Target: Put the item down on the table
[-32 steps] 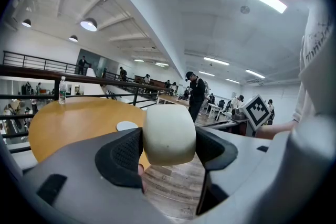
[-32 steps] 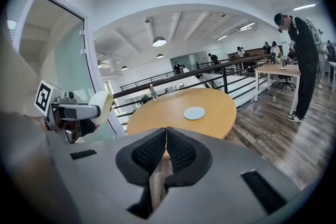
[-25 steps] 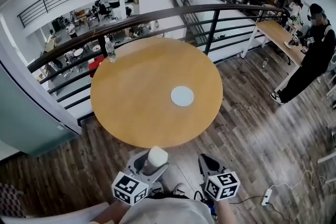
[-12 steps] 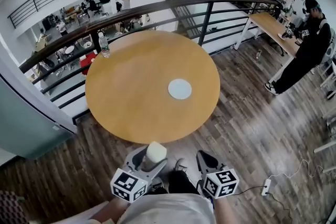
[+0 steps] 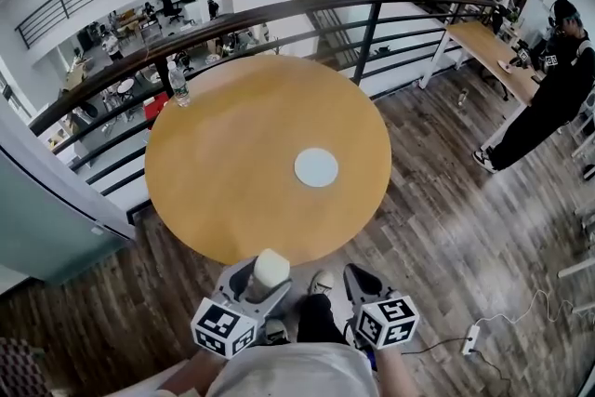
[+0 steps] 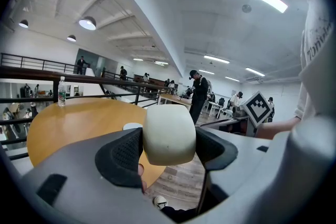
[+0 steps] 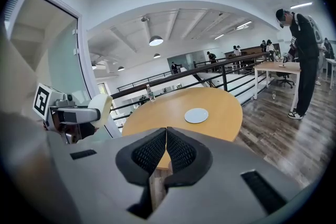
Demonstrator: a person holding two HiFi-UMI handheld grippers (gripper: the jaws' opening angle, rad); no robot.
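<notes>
My left gripper [image 5: 263,277] is shut on a cream-white rounded block [image 5: 271,268], held off the near edge of the round wooden table [image 5: 232,172]. In the left gripper view the block [image 6: 169,135] fills the gap between the two black pads, with the table [image 6: 79,123] ahead and lower. My right gripper [image 5: 358,279] hangs beside it over the floor, shut with nothing in it; its pads [image 7: 153,152] meet in the right gripper view. The held block [image 7: 102,106] also shows at that view's left.
A white round disc [image 5: 316,167] lies on the table right of centre. A water bottle [image 5: 178,85] stands at the far left rim. A dark railing [image 5: 279,19] runs behind the table. A person in black [image 5: 548,98] stands at a desk to the right.
The view has crept forward toward the table. Both grippers hold their positions relative to me, with the block still in the left one.
</notes>
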